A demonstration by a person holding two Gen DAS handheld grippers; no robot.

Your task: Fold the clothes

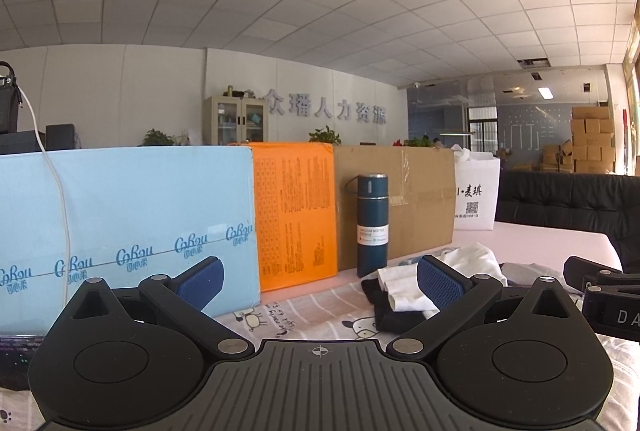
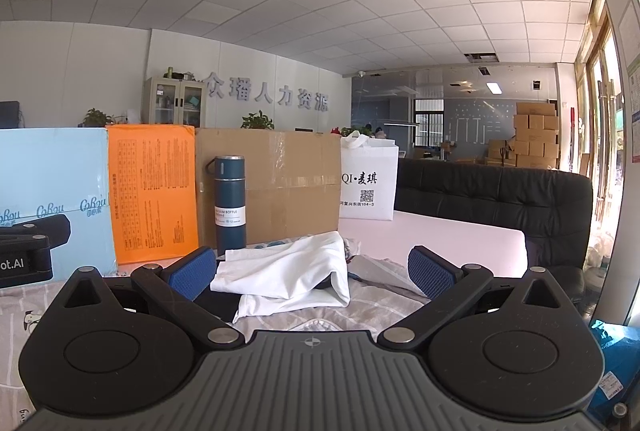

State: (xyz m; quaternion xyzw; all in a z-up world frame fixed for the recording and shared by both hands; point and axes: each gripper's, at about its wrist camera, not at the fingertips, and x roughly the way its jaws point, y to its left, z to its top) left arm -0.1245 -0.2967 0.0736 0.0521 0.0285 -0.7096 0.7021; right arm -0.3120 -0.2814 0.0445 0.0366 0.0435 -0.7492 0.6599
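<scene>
A crumpled white garment [image 2: 288, 277] lies on the patterned sheet [image 2: 360, 315], over a black garment [image 2: 214, 305] and beside a grey one [image 2: 376, 267]. My right gripper [image 2: 310, 271] stands open just in front of this pile, nothing between its blue pads [image 2: 192, 267]. In the left wrist view the same white garment [image 1: 416, 283] and black garment [image 1: 396, 315] lie ahead to the right. My left gripper [image 1: 318, 281] is open and empty, short of the clothes. The right gripper's body shows at that view's right edge [image 1: 608, 295].
A dark blue vacuum bottle [image 2: 230, 205] stands upright behind the clothes. Behind it a light blue box [image 1: 120, 227], an orange box [image 1: 296, 215], a cardboard box [image 2: 272, 183] and a white bag [image 2: 370, 183] form a wall. A black sofa [image 2: 500, 203] lies to the right.
</scene>
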